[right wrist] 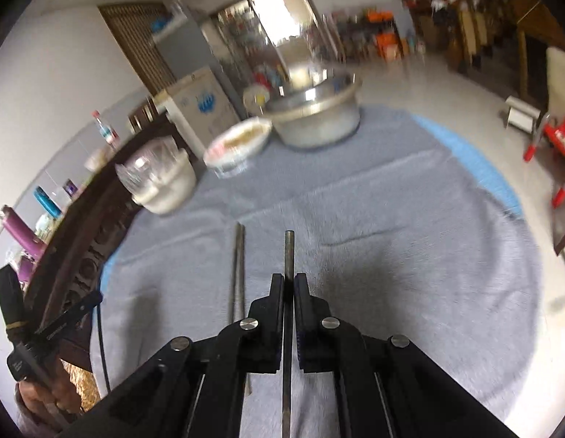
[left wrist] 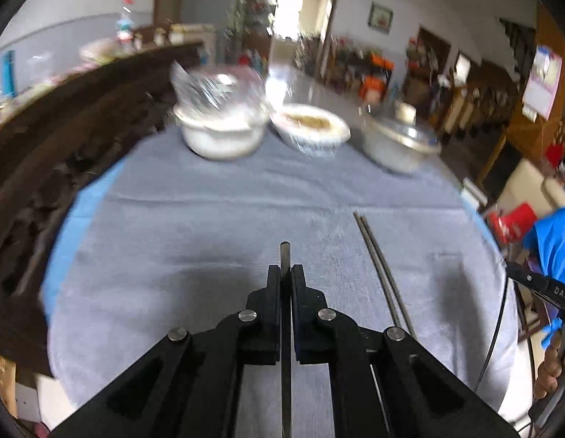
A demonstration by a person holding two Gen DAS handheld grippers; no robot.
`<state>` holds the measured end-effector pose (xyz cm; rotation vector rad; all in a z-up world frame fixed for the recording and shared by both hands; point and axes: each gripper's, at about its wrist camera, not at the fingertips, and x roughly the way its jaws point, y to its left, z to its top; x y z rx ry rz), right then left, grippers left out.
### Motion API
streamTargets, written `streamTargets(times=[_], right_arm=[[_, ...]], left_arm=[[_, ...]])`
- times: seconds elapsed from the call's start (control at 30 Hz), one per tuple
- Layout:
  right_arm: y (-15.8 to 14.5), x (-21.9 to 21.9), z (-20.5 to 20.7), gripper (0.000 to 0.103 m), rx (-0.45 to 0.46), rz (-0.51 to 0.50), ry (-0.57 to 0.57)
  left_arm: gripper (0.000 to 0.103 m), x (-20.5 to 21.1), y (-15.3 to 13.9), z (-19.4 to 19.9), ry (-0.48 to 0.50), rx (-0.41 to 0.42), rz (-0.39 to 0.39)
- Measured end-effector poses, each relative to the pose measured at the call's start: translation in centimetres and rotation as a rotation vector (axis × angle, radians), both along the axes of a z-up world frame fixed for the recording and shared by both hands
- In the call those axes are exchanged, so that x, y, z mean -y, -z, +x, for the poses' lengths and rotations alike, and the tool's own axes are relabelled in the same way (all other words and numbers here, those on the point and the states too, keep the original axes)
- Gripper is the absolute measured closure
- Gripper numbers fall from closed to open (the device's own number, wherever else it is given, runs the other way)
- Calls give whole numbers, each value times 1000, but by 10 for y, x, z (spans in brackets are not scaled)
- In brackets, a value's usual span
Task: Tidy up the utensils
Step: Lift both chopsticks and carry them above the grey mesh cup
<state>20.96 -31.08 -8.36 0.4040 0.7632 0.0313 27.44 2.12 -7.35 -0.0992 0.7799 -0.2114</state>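
Gripping a thin grey metal chopstick (left wrist: 285, 255), the left gripper (left wrist: 286, 272) is clamped tight; the right gripper (right wrist: 289, 279) pinches another metal chopstick (right wrist: 289, 252). A paired set of chopsticks (left wrist: 377, 266) lies on the grey cloth (left wrist: 194, 226). Blurry view, but the smooth rods probably could slip or swivel.

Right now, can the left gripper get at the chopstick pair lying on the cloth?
Probably not yet. Bare cloth leads to the chopstick pair, but the left gripper is shut on a metal chopstick, leaving no free jaws.
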Motion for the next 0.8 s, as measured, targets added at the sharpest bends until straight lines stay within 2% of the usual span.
streamTargets(times=[0.23,0.4,0.8], right_arm=[[-40,-14,-73,97,172,-46,57],[-55,-26,-103,97,238,-46,65],[-83,-44,-149,97,352,-39,51]], left_arm=[[98,-21,-37,-71,-98,144,48],[98,-19,-59,-99,-120,244,94],[98,-1,-83,-141,-93,304,99]])
